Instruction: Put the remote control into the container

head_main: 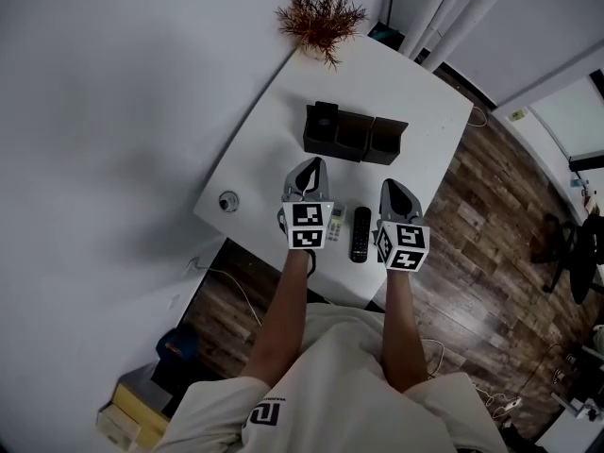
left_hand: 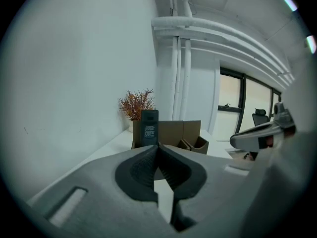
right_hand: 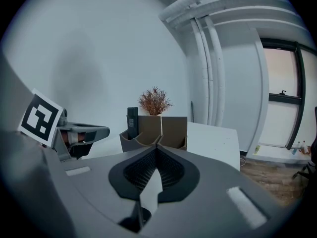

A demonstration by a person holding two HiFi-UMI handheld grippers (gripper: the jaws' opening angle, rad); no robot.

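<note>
White tabletop (head_main: 425,92): your left gripper (head_main: 310,172) and right gripper (head_main: 396,192) both have jaws pinched together on nothing, and the slim black remote control (head_main: 360,233) lies flat between them, near the dark three-slot container (head_main: 354,145)

This looks like an office. A white table (head_main: 415,92) stands in a corner of bare white walls on a wood-plank floor (head_main: 481,225). A dark swivel chair (left_hand: 260,118) sits by tall windows (right_hand: 282,93), white pipes (left_hand: 218,31) run under the ceiling, and a dried plant (head_main: 321,15) stands at the table's far corner.
</note>
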